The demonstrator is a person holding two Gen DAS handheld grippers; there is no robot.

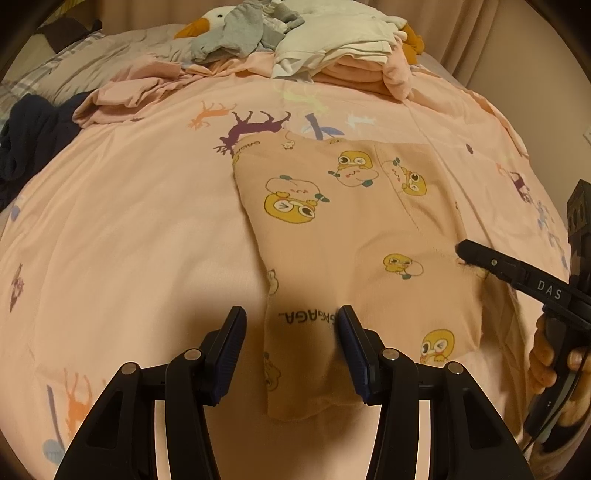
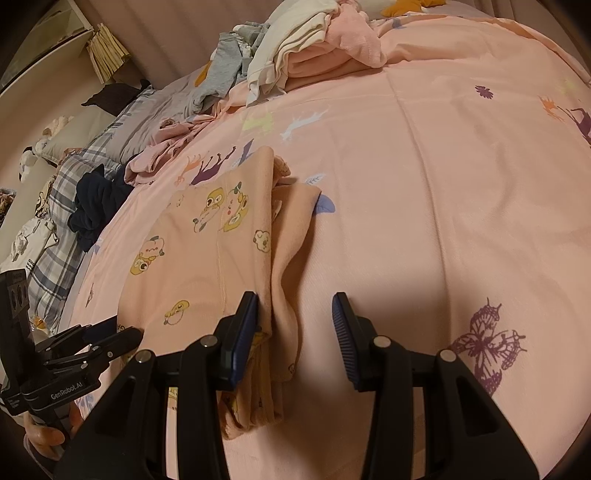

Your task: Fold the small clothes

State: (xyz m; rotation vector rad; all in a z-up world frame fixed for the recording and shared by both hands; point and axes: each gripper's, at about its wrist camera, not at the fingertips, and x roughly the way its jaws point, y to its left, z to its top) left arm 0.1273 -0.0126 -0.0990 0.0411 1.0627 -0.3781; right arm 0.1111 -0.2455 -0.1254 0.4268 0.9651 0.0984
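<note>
1 peach garment (image 1: 343, 229), duck-and-peach print, lies flat mid-bed on the pink bedspread (image 1: 129, 229). 1 left tool (image 1: 291, 332), jaws apart, straddles the garment's near left edge. 1 right tool (image 2: 295, 317), jaws apart, straddles its bunched right edge. Beyond the garment: 1 heap of folded clothes (image 1: 332, 40), 1 goose plush (image 1: 207, 22). Left of the garment: 1 navy garment (image 1: 29, 133).
</note>
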